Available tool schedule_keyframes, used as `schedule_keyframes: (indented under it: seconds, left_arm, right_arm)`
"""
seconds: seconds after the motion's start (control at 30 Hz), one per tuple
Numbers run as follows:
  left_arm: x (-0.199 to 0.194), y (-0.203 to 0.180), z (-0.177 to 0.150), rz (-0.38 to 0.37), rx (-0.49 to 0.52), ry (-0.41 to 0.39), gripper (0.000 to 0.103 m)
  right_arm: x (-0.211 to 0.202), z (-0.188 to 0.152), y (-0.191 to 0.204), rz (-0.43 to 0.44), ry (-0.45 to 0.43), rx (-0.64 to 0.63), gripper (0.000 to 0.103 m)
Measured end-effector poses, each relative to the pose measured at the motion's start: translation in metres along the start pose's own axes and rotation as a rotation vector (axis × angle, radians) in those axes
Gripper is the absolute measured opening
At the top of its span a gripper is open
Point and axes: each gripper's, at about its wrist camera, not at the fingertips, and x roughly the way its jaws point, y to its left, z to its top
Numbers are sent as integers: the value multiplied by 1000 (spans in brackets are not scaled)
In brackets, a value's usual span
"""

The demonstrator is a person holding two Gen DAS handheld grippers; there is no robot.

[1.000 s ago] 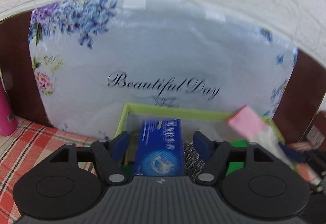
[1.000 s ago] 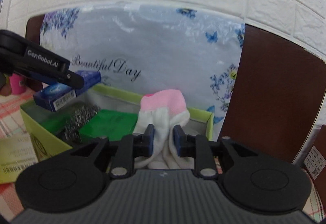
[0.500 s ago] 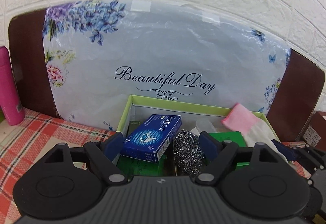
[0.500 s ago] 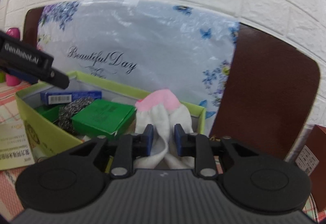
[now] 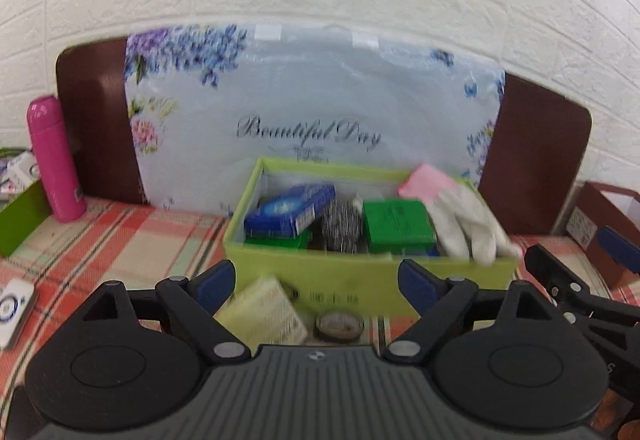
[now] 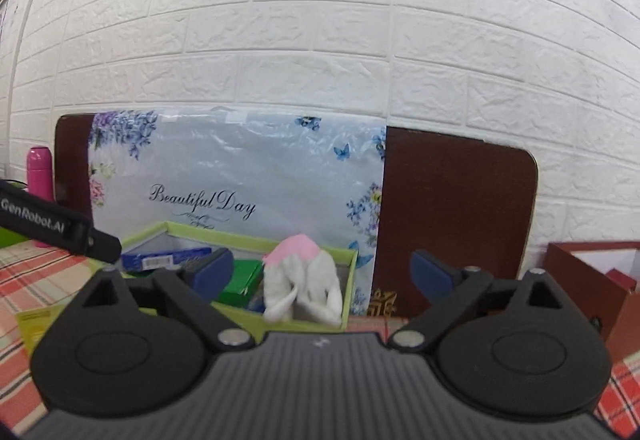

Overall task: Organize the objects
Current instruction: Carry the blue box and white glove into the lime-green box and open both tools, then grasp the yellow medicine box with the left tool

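A light-green open box (image 5: pixel 352 288) stands on the checked cloth and holds a blue carton (image 5: pixel 290 211), a steel scourer (image 5: pixel 342 226), a green box (image 5: pixel 398 226) and a white glove with a pink cuff (image 5: pixel 464 215) draped over its right wall. My left gripper (image 5: pixel 316 282) hangs in front of the box, jaws opening wide with nothing gripped. My right gripper (image 6: pixel 322 274) is back from the box (image 6: pixel 344 260), jaws opening, the glove (image 6: pixel 304 284) lying free beyond them. The right gripper's fingers (image 5: pixel 616 244) show at the left view's right edge.
A yellowish packet (image 5: pixel 264 312) and a round tape roll (image 5: pixel 339 324) lie in front of the box. A pink bottle (image 5: pixel 54 159) stands at the left, a brown paper bag (image 6: pixel 592 280) at the right. A flowered plastic bag (image 5: pixel 312 111) leans on a dark board by the brick wall.
Both grippers pulled back from the box. The left let the blue carton drop into the box and spread wider. The right let go of the white glove and opened wide.
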Motion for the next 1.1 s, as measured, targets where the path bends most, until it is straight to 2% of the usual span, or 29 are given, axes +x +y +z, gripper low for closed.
schedule_keyframes:
  seconds: [0.27,0.5,0.8,0.97,1.1]
  left_arm:
    - [-4,1,-51,26,-10,130,91]
    - [-5,7,-64,72,-21,175,91]
    - [-12,15,-68,69,-16,167,91]
    - [-10,49,-66,80,-73,149,91]
    - [2,74,-48,95,-107,93,91]
  right_arm:
    - [-38,-43,15,39,147,57,100]
    - [-49,-63,21,51,220,83,100]
    - [-52,-64,23,53,230,85,101]
    - [-52,-71,28,73,253,77,101]
    - [-48,-75,33,85,274,70,101]
